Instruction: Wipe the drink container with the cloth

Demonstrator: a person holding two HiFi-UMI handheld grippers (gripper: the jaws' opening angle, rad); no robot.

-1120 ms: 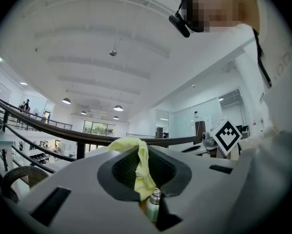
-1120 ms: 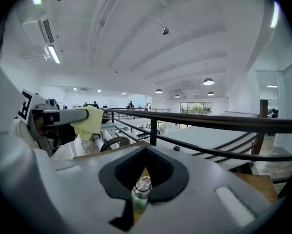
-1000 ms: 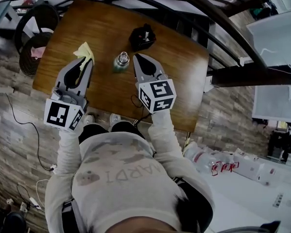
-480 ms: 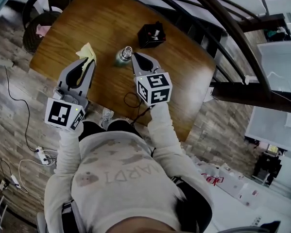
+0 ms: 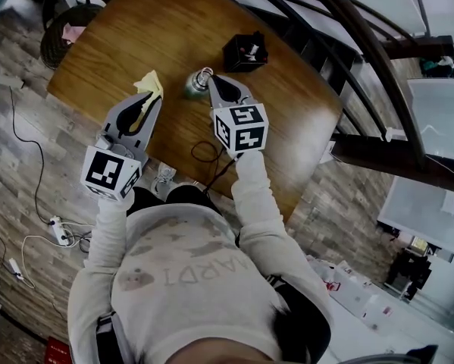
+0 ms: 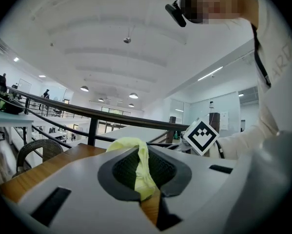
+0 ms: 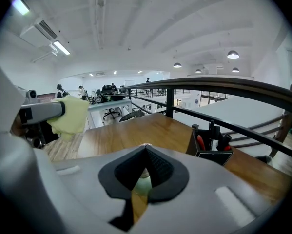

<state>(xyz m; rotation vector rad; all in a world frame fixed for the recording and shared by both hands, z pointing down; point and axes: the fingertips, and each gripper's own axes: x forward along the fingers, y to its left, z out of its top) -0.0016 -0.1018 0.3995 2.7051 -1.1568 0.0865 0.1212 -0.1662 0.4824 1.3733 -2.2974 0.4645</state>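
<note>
A small green bottle with a metal cap (image 5: 195, 84) stands on the wooden table (image 5: 136, 36). My left gripper (image 5: 151, 98) is shut on a yellow cloth (image 5: 149, 83), held above the table just left of the bottle. In the left gripper view the cloth (image 6: 136, 155) hangs pinched between the dark pads. My right gripper (image 5: 214, 83) is shut with nothing in it, its tip close against the bottle's right side. In the right gripper view the bottle (image 7: 140, 185) shows beyond the meeting pads, and the cloth (image 7: 70, 113) hangs at the left.
A black holder with pens (image 5: 246, 51) stands beyond the bottle, also seen at the right (image 7: 211, 147). A dark metal railing (image 5: 348, 29) runs behind the table. Wicker chairs (image 5: 66, 35) stand at its left end. Cables and a power strip (image 5: 57, 230) lie on the floor.
The left gripper has carried the cloth nearer to the bottle. The right gripper's tip has closed in on the bottle's right side. The head view has shifted.
</note>
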